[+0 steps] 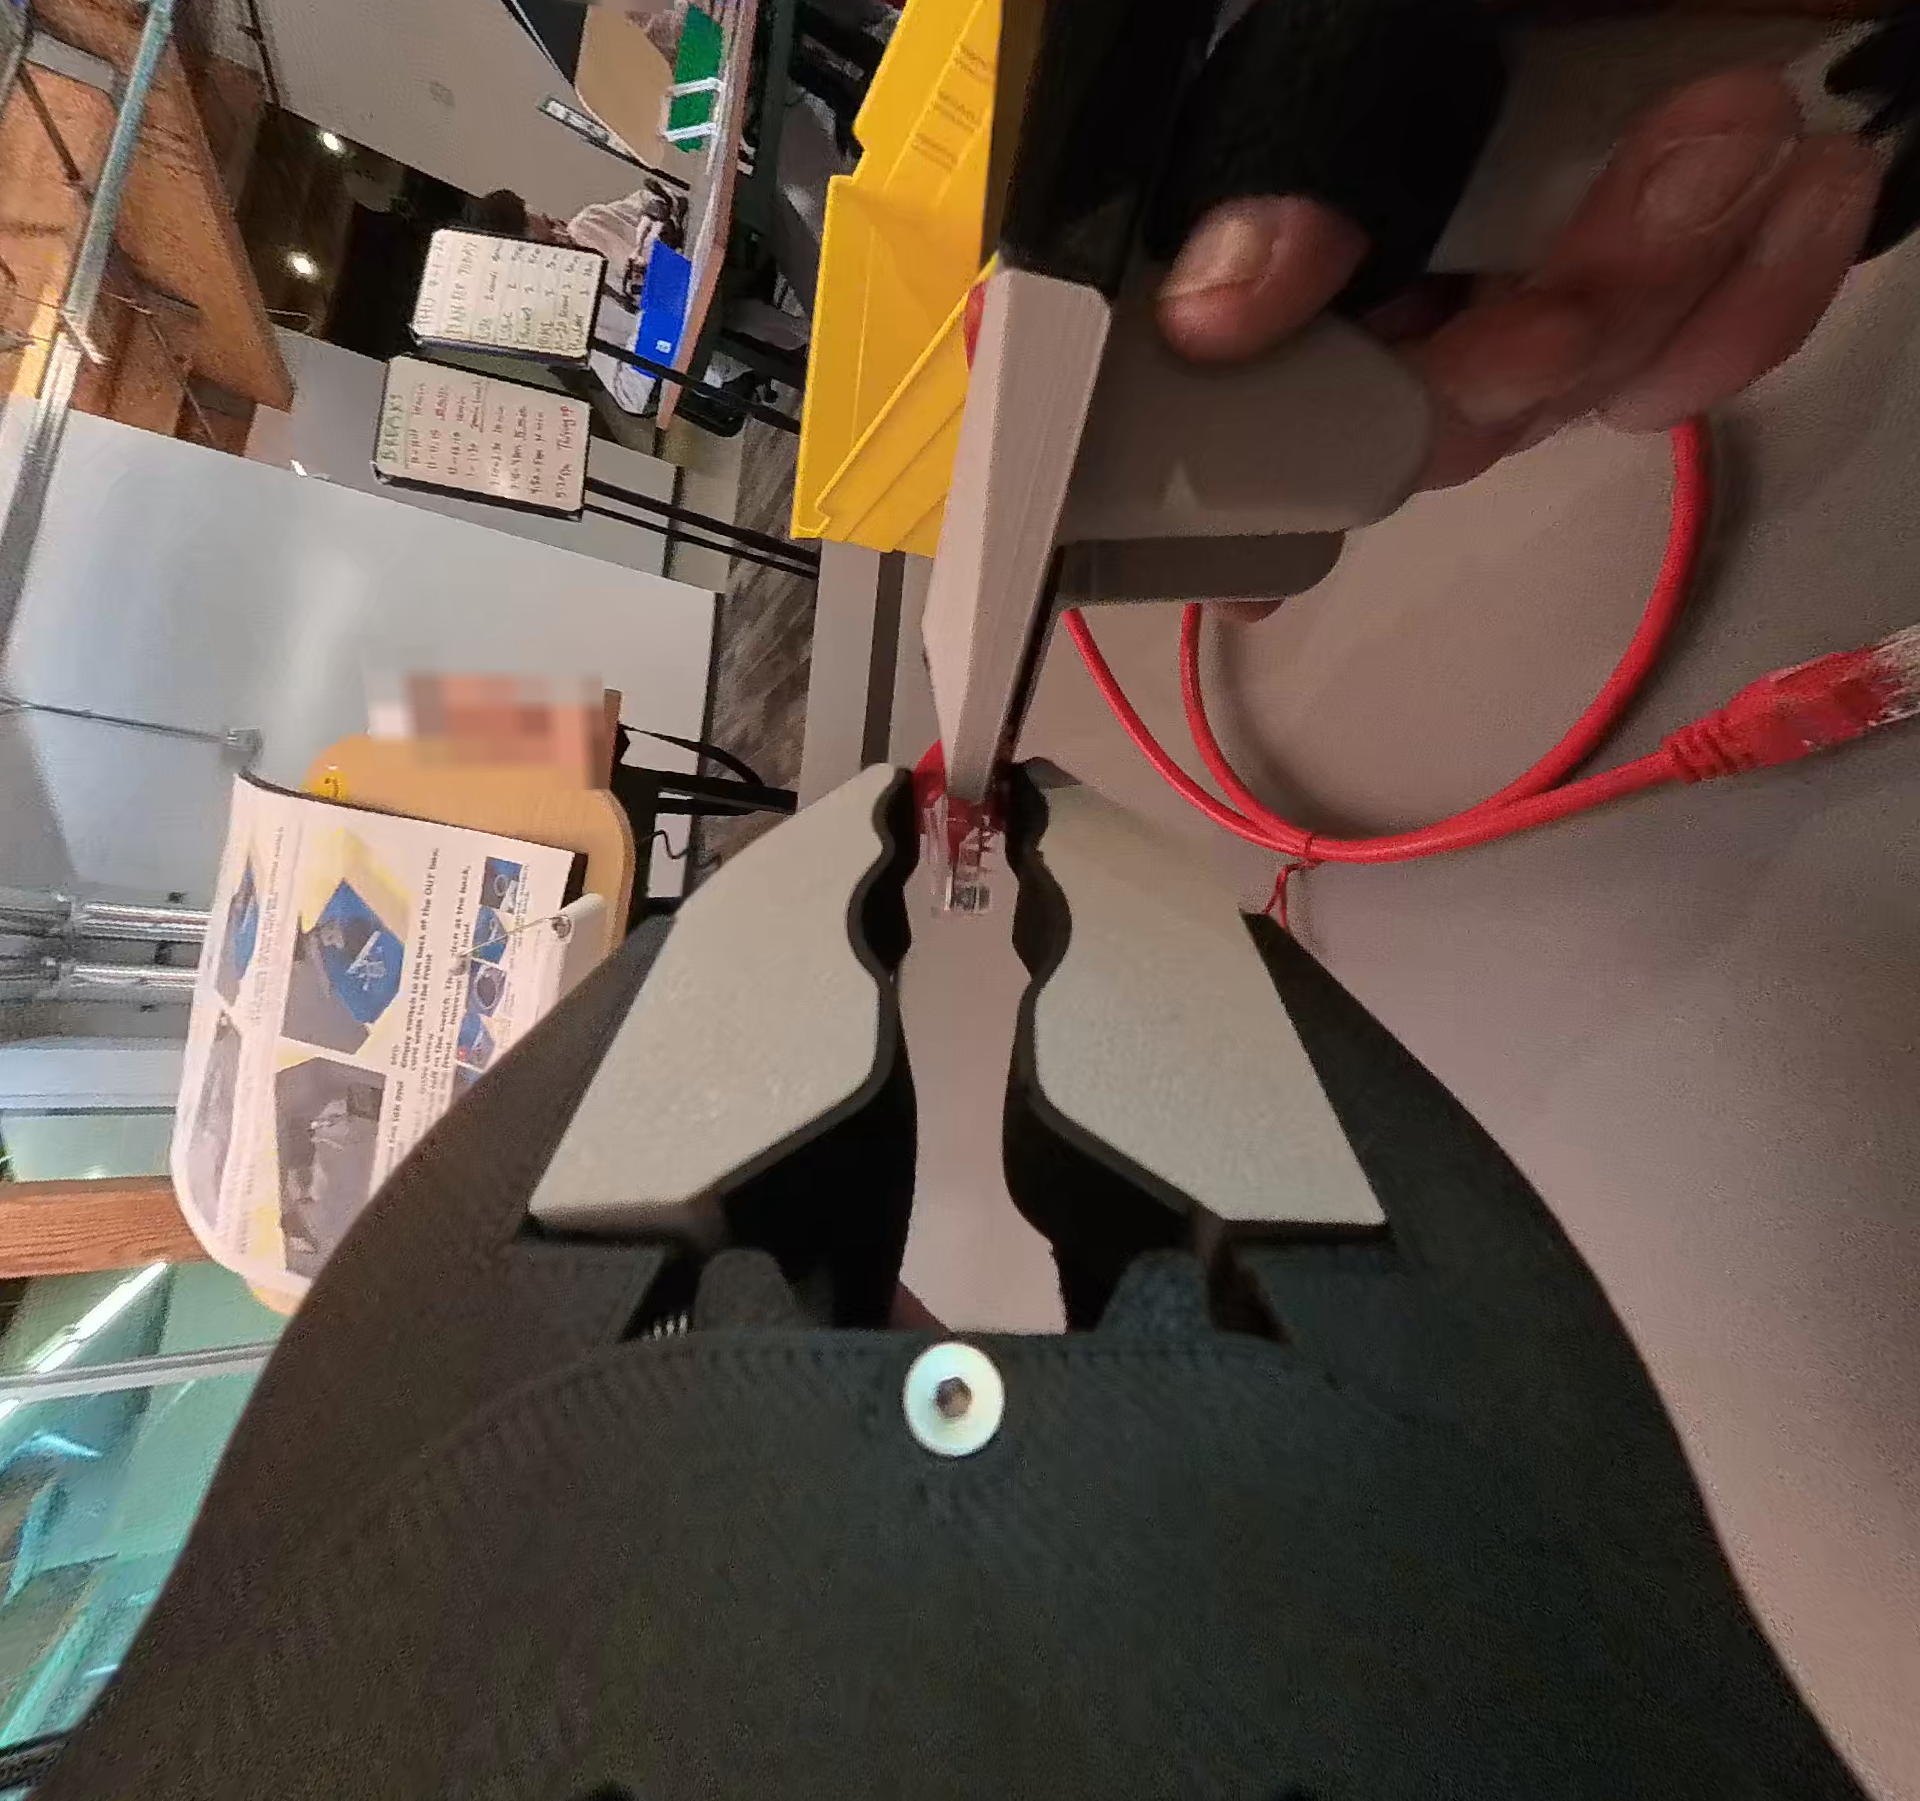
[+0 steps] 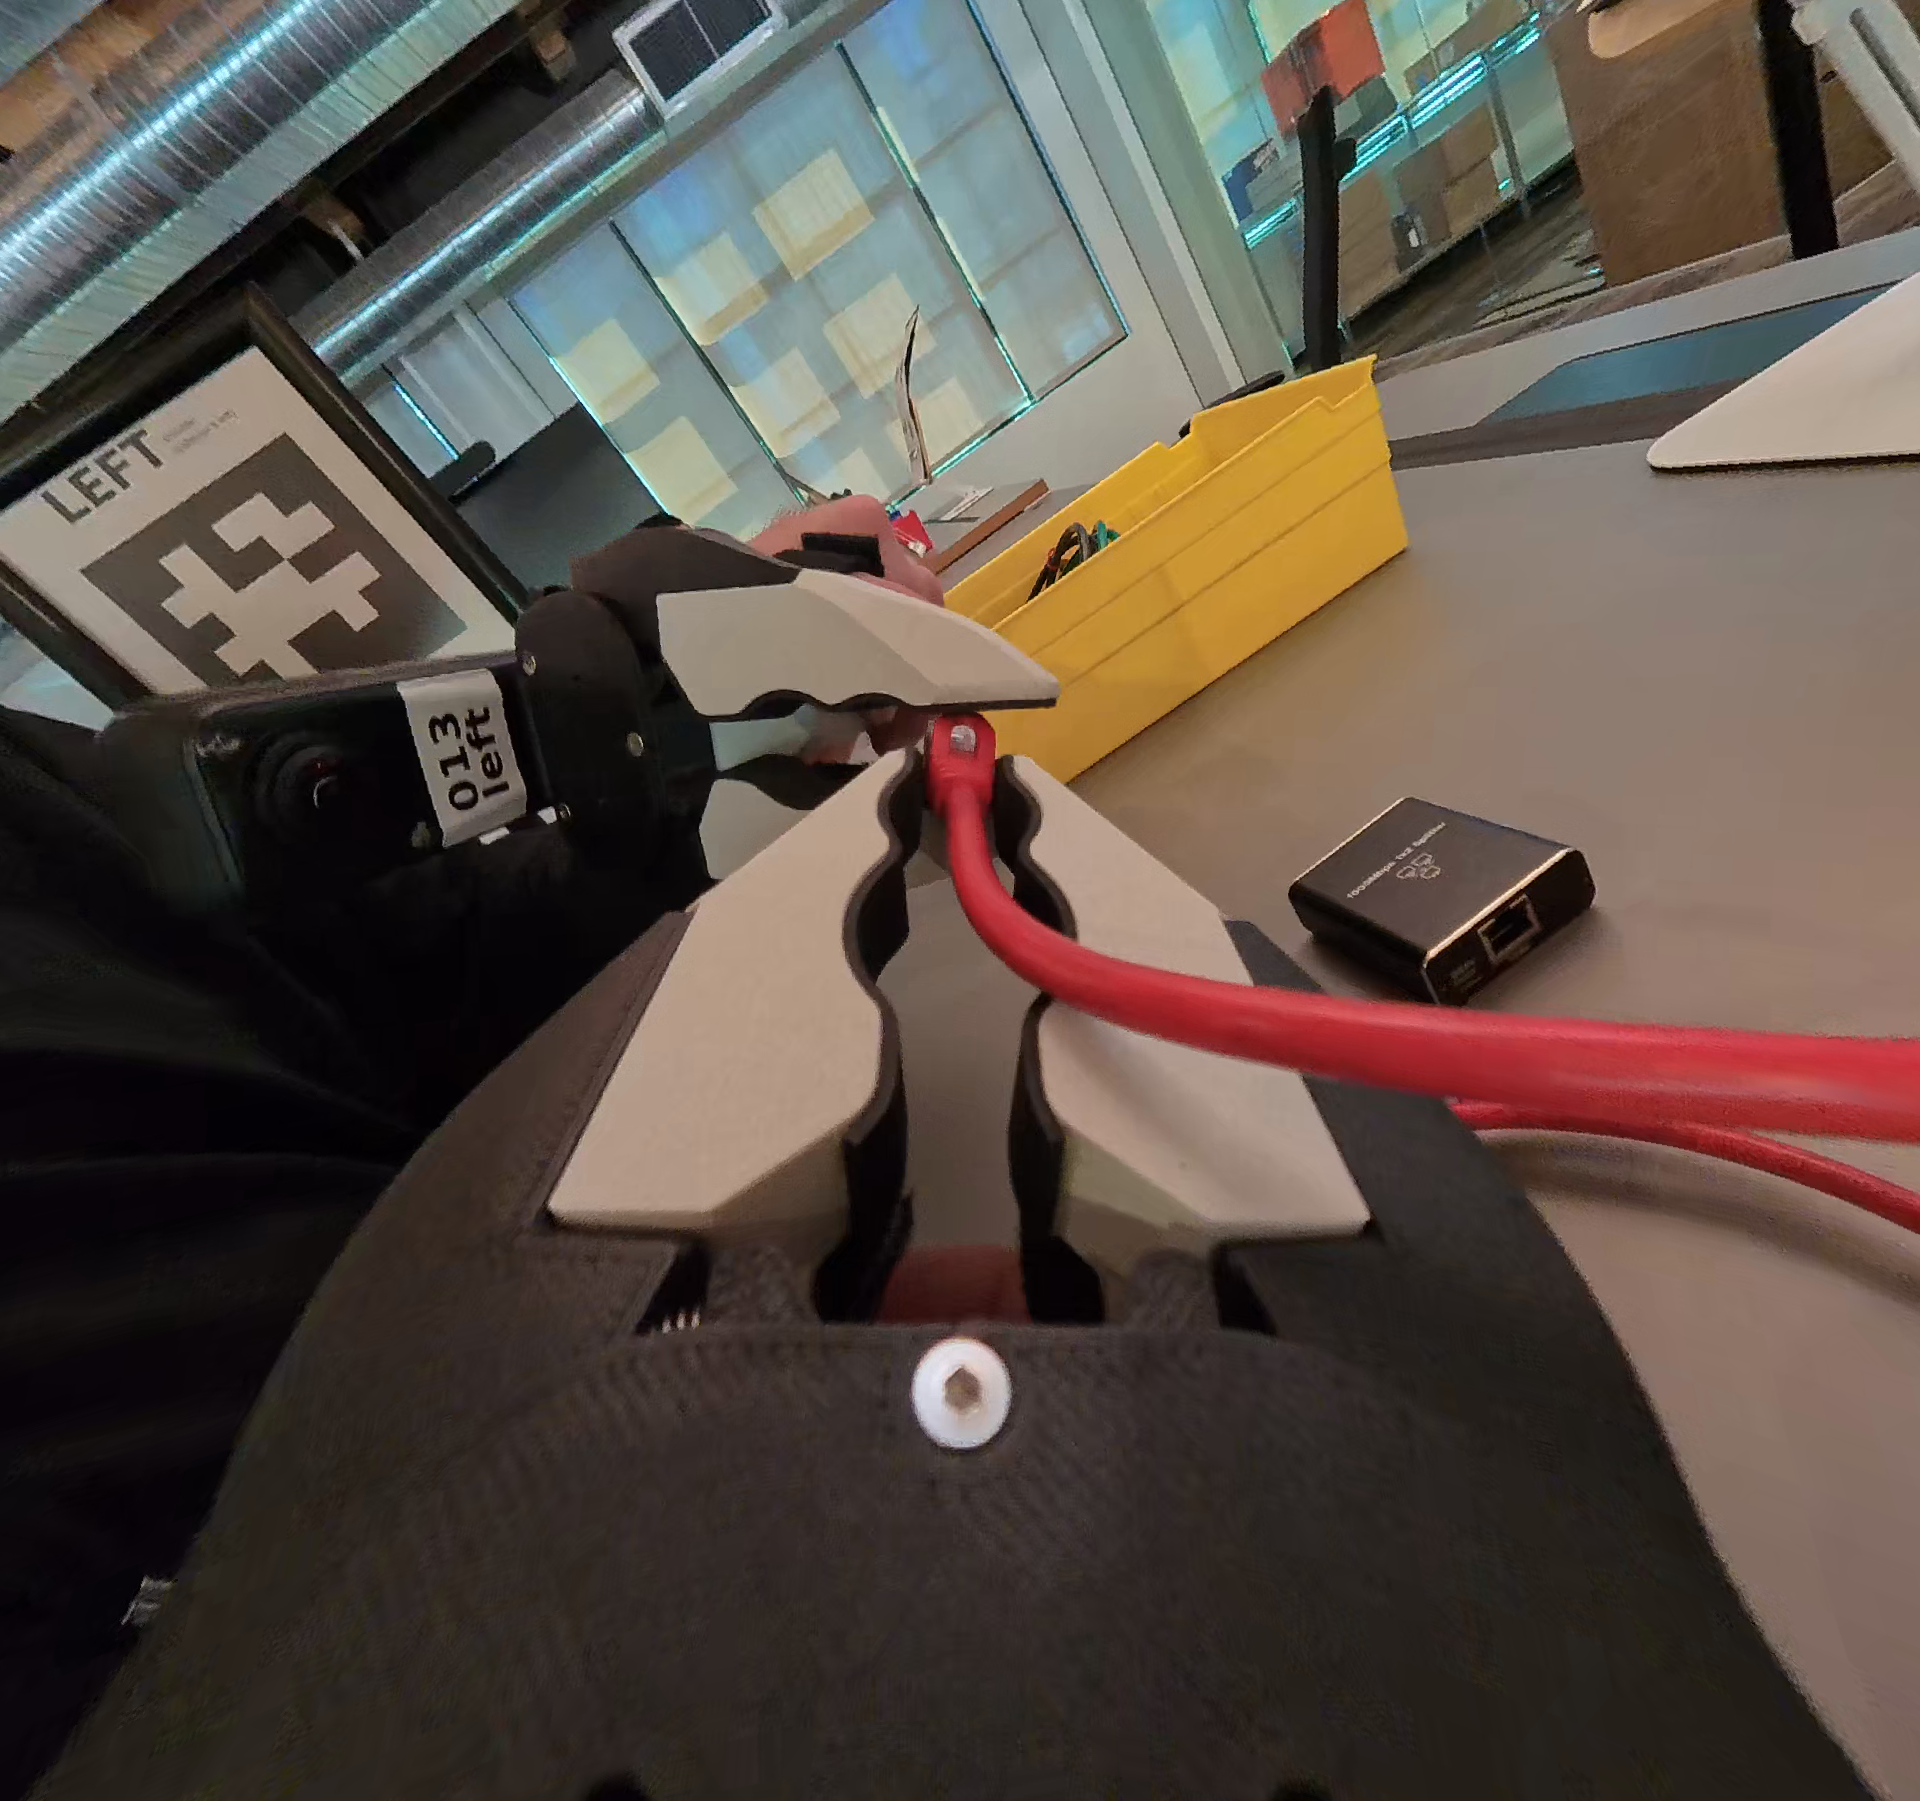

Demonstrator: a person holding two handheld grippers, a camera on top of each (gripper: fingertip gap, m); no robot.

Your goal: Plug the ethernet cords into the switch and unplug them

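Grey tabletop (image 2: 1558, 671) runs out toward tall windows, with a yellow bin (image 2: 1226, 588) at its far side and the small black switch (image 2: 1442, 894) lying to the right, its port facing near and nothing plugged in; both tools meet over one end of the red ethernet cord (image 2: 1195, 1008). In the left wrist view the left gripper (image 1: 961, 842) has its fingers closed to a narrow gap around the clear plug (image 1: 964, 868), whose long axis runs along the fingers with its tip pointing back toward that camera; the right gripper (image 2: 961, 780) is clamped on the cord's boot just behind the plug, seemingly a hand-over to get the plug squared up for insertion. The cord trails off right in a loop, and its other plug (image 1: 1860, 691) lies free on the table, well apart from both tools.
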